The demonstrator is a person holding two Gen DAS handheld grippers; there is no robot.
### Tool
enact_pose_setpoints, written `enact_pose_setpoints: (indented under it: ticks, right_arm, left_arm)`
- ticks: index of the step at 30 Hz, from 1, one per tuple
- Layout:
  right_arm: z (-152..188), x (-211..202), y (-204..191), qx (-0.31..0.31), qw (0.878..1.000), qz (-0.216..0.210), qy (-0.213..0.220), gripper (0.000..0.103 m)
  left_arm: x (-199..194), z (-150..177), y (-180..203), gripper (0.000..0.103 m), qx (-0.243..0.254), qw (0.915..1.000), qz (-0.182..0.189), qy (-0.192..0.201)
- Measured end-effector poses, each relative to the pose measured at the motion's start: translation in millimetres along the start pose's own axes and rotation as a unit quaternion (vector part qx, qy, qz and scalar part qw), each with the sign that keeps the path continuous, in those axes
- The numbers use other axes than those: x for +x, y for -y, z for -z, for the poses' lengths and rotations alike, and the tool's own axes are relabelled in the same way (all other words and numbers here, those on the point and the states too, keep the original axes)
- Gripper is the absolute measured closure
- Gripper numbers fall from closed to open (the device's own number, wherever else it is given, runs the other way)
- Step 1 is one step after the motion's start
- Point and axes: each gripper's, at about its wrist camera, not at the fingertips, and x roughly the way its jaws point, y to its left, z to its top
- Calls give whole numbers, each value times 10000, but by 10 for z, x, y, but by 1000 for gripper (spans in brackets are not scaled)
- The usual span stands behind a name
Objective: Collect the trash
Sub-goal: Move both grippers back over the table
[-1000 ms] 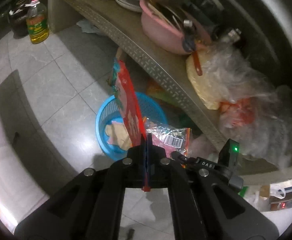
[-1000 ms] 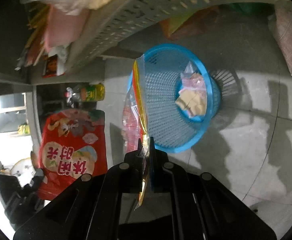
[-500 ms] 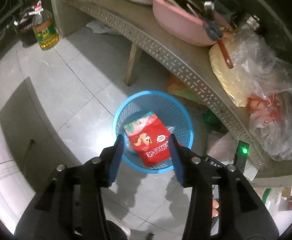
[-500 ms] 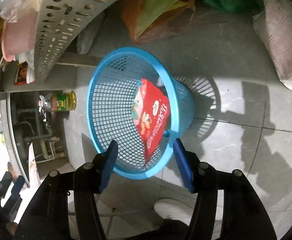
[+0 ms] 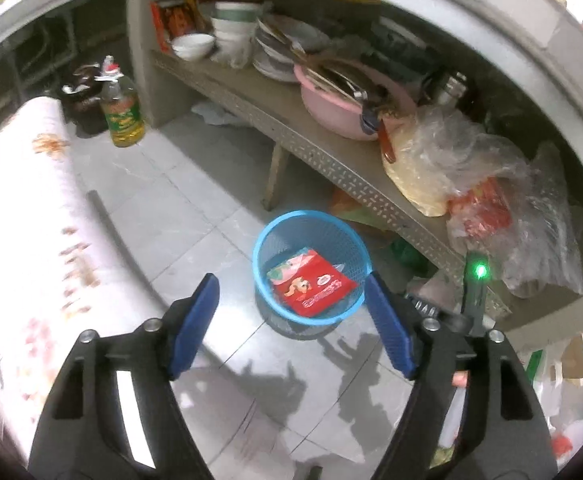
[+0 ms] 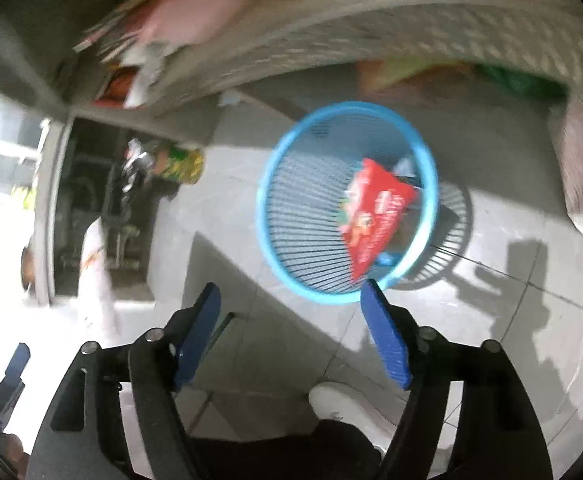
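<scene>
A round blue mesh basket (image 5: 265,236) stands on the tiled floor under a shelf. A red snack wrapper (image 5: 311,287) lies inside it, on top of other scraps. The basket (image 6: 275,172) and wrapper (image 6: 375,216) also show in the blurred right wrist view. My left gripper (image 5: 291,292) is open and empty, well above and in front of the basket. My right gripper (image 6: 289,298) is open and empty, above the basket's near rim.
A perforated shelf (image 5: 331,156) holds a pink bowl (image 5: 331,108), stacked dishes (image 5: 275,52) and plastic bags (image 5: 479,184). An oil bottle (image 5: 121,114) stands on the floor. A floral-cloth table edge (image 5: 23,220) lies at left. A white shoe (image 6: 343,400) shows below.
Both grippers were shut on wrappers a second ago, then opened. The wrappers dropped into the basket. Both grippers have since pulled up and back, so the basket looks smaller.
</scene>
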Motion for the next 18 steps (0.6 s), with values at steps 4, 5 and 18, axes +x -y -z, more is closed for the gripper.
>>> enact_pose_setpoints:
  ticks: [4,5,18]
  right_arm:
    - [83,-196,-473,-714,9973,-159,-23,27]
    - [104,-232,-558,-832,9963,-192,-24,27]
    - [786,-479,-2294,-3100,9414,-1183,-602,20]
  left_arm:
    - [-495,278,-249,24,-261,9992,-154,273]
    - [-601,345,-309,23,-321,9986,-224,362]
    - [-2021,1446,-1188,17,-1201,9807,-746,1350]
